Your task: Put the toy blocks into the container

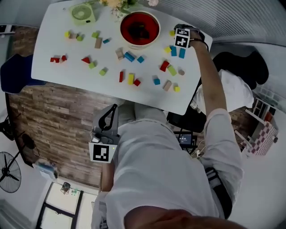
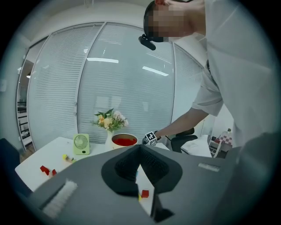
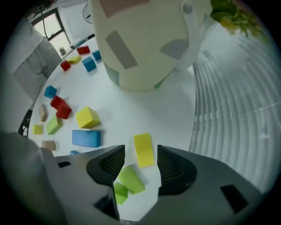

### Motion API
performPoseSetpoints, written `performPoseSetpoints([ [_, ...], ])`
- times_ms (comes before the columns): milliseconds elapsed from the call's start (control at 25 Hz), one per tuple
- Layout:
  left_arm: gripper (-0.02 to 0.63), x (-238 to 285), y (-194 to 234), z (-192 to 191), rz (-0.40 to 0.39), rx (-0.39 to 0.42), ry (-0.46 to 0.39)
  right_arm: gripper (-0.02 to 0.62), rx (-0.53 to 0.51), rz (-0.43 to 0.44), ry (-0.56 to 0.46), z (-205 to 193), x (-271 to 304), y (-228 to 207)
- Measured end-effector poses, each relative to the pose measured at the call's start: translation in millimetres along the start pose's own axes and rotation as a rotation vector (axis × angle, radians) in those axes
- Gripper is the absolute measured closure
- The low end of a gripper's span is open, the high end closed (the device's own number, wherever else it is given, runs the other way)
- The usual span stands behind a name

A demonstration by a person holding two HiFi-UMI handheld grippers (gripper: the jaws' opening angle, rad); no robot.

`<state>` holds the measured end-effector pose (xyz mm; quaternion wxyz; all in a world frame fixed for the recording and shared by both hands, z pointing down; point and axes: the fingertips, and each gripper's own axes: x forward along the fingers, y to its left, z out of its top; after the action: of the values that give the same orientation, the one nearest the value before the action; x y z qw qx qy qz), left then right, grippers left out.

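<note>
Several coloured toy blocks [image 1: 130, 78] lie scattered over the white table [image 1: 58, 36]. A cream bowl with a red inside [image 1: 156, 20] stands at the table's far side. My right gripper [image 1: 181, 40] hangs just right of the bowl and points down at the table. Its jaws stand open around a flat yellow block [image 3: 144, 150], which lies on the table with a gap on each side. A green block [image 3: 131, 179] lies just behind it. The bowl's wall [image 3: 140, 52] rises close ahead. My left gripper [image 1: 112, 108] is shut and empty, held by my body off the table's near edge.
A small green fan [image 1: 82, 12] and a vase of flowers [image 1: 118, 4] stand at the table's far edge. A yellow cube [image 3: 87, 117], a blue block [image 3: 86, 138] and red blocks [image 3: 60, 107] lie left of my right gripper. A black chair [image 1: 243, 62] stands to the right.
</note>
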<state>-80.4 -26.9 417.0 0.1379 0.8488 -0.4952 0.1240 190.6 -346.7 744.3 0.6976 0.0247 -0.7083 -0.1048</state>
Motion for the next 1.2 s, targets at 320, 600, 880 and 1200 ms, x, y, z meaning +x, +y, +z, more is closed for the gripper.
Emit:
performPoseSetpoints([
  [320, 0.607, -1.9, 5.1, -3.5, 0.059, 0.002, 0.019, 0.466, -0.176, 0.120, -0.013, -0.8, 16.9, 18.1],
  [600, 0.607, 5.0, 1.2, 5.6, 0.003, 0.047, -0.012, 0.466, 0.171, -0.016, -0.284, 22.6, -23.8, 27.2],
  [880, 0.607, 16.9, -3.9, 17.3, -0.103, 0.104, -0.073, 0.466, 0.694, -0.188, -0.815, 50.6, -141.8, 28.9],
  [1200, 0.607, 21.7, -8.7, 33.5, -0.159, 0.077, -0.169, 0.466, 0.774, -0.426, -1.159, 74.4, -301.9, 30.5],
])
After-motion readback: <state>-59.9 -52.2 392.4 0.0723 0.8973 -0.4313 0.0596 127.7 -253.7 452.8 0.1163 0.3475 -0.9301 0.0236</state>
